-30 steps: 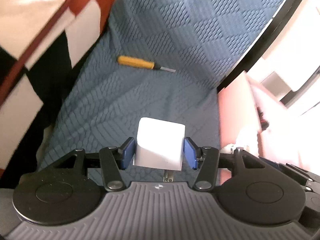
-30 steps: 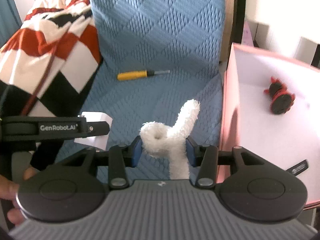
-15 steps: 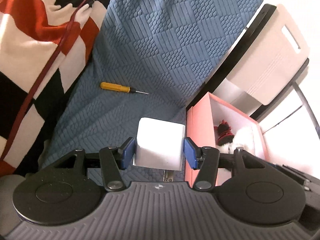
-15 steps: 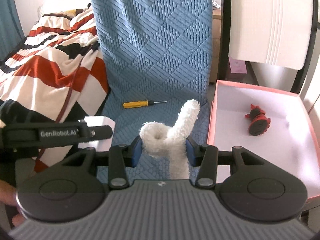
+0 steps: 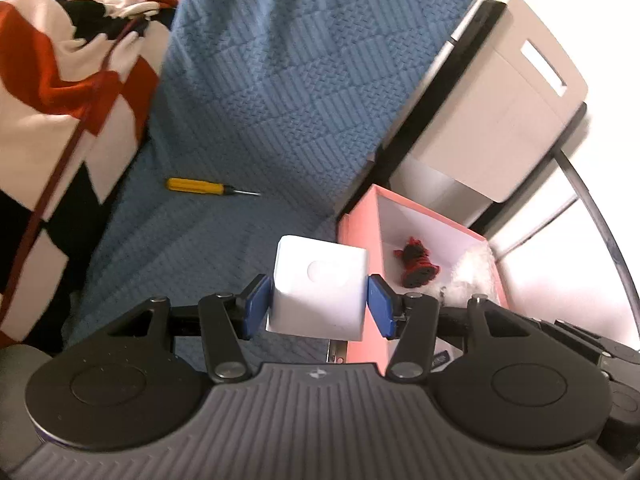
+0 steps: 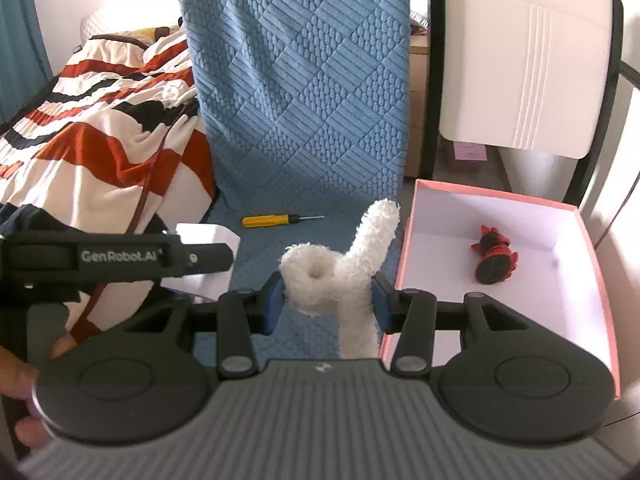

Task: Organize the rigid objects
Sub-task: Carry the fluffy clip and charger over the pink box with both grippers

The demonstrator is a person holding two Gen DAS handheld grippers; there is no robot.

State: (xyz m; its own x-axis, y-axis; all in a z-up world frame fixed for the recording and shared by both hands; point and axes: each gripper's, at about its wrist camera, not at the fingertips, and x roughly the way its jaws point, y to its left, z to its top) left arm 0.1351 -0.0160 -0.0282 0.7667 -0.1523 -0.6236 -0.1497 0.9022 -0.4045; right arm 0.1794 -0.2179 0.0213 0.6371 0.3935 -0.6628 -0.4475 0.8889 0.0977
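The left gripper [image 5: 320, 306] is clamped on a white cube-shaped block [image 5: 319, 286], its blue pads [image 5: 256, 306] pressed against both sides, and it holds the block up over the blue quilted cover [image 5: 256, 92], just beside the near corner of the pink box [image 5: 362, 224]. The right gripper [image 6: 326, 306] is closed around a fluffy white soft toy [image 6: 344, 276], one limb of it sticking up above the fingers and another hanging down below; it sits close to the left wall of the same pink box [image 6: 404, 264]. From the right side the left gripper [image 6: 120, 258] shows as a black bar reaching in, with the white block [image 6: 210, 240] partly hidden behind it. A yellow-handled screwdriver [image 5: 202, 187] lies flat on the blue cover, well apart from both tools. Inside the box, on its white floor, rests a small red-and-black object [image 6: 494, 260], too small to make out. A red, white and black striped blanket [image 6: 92, 128] is heaped to the left of the cover.
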